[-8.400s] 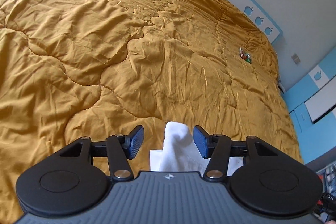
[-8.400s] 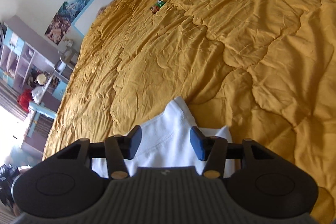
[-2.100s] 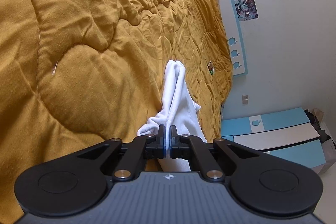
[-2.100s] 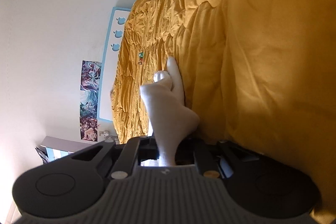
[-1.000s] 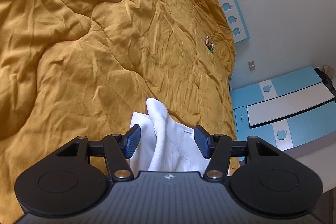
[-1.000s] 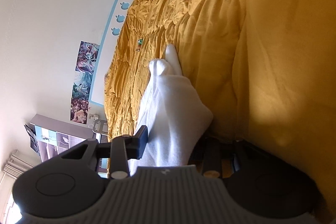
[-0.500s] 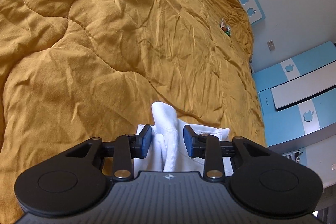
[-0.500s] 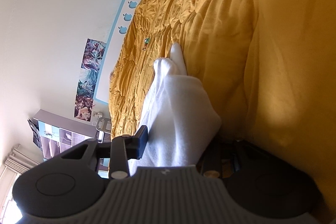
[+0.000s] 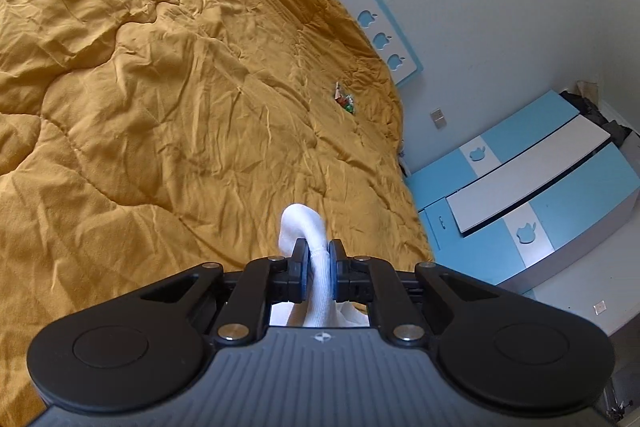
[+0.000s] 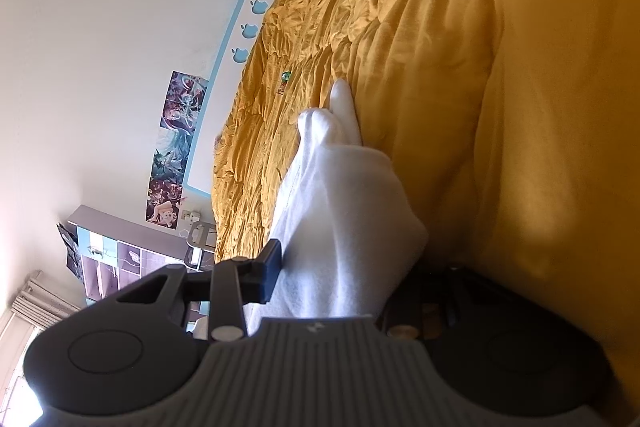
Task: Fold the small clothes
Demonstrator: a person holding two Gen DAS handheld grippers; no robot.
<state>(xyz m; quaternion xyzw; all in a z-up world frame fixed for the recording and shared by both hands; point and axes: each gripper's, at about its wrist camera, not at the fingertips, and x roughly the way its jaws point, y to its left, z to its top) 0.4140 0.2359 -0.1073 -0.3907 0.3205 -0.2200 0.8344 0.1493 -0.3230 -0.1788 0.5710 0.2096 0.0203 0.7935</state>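
A small white garment (image 9: 304, 223) lies bunched on the mustard quilt (image 9: 160, 87). My left gripper (image 9: 318, 269) has a rolled fold of it between its pads; the jaws are closing and both pads press on the cloth. In the right wrist view, which is rolled on its side, the garment (image 10: 344, 195) fills the gap of my right gripper (image 10: 344, 273). Its upper fingertip (image 10: 274, 269) touches the cloth edge. The lower finger is hidden in shadow between cloth and quilt (image 10: 520, 107).
A small green and red wrapper (image 9: 344, 101) lies far out on the quilt. A blue headboard with apple cut-outs (image 9: 384, 39) and a blue and white cupboard (image 9: 540, 195) stand beyond the bed. Shelves (image 10: 132, 259) stand by the wall.
My left jaws went from wide open around the garment to pressed on its fold, and the left hand rose and rolled. The right gripper and its cloth kept still.
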